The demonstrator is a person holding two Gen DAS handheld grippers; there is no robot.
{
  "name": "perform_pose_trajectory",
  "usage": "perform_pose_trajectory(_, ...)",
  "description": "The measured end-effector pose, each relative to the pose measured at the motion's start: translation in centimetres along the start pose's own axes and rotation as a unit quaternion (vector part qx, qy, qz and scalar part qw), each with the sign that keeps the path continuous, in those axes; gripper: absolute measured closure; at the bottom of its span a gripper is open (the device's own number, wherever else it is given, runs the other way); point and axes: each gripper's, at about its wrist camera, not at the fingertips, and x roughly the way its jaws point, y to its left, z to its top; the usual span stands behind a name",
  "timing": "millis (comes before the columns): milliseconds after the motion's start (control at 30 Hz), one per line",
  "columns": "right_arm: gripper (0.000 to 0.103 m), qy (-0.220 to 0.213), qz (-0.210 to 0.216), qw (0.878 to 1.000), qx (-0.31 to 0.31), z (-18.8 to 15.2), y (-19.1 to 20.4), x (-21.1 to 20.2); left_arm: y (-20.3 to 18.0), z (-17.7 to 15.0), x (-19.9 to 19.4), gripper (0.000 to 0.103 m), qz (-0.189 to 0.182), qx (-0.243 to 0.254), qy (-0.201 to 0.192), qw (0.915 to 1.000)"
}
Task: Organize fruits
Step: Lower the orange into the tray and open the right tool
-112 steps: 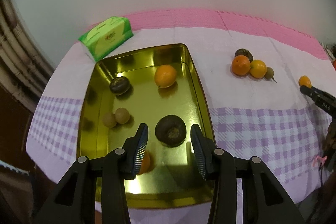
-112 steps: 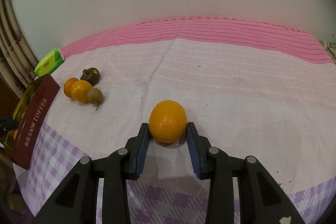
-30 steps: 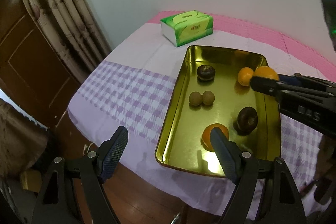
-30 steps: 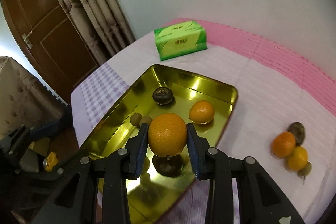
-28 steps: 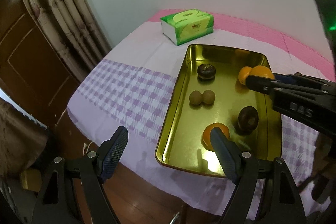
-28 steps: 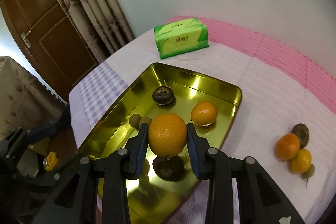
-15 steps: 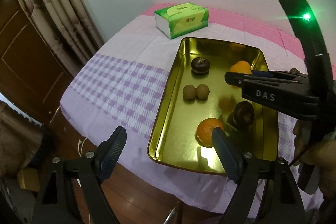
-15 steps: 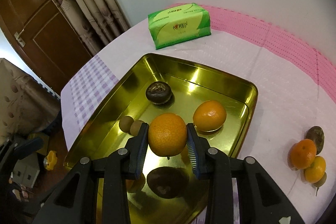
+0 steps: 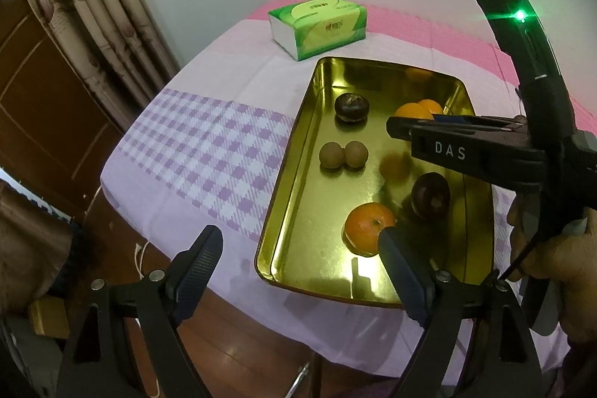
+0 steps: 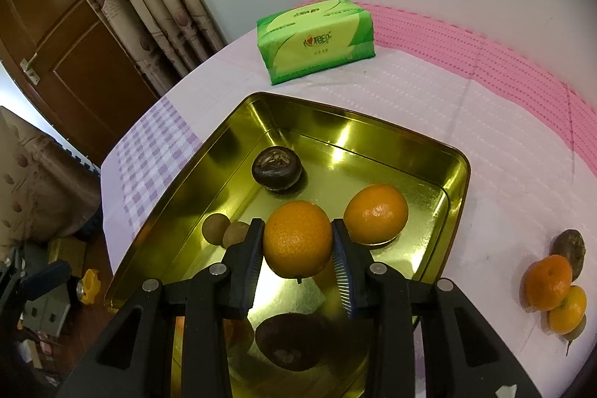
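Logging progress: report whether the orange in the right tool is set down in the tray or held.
Held. The right tool grips the orange above the gold tray, its reflection visible below.

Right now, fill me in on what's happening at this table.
A person is sorting fruit into a gold tray with a handheld claw in each hand. The right claw grips an orange above the tray, beside another orange lying inside. The left claw hangs open and empty near the tray's front edge. More fruit waits on the cloth off to the right.
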Motion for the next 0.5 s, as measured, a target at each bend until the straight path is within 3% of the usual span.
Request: perform_pose_trajectory(500, 0.07, -0.01, 0.009, 1.0, 0.005, 0.46, 0.2, -0.08, -0.19, 0.0, 0.37, 0.017, -0.003, 0.005, 0.009, 0.9999)
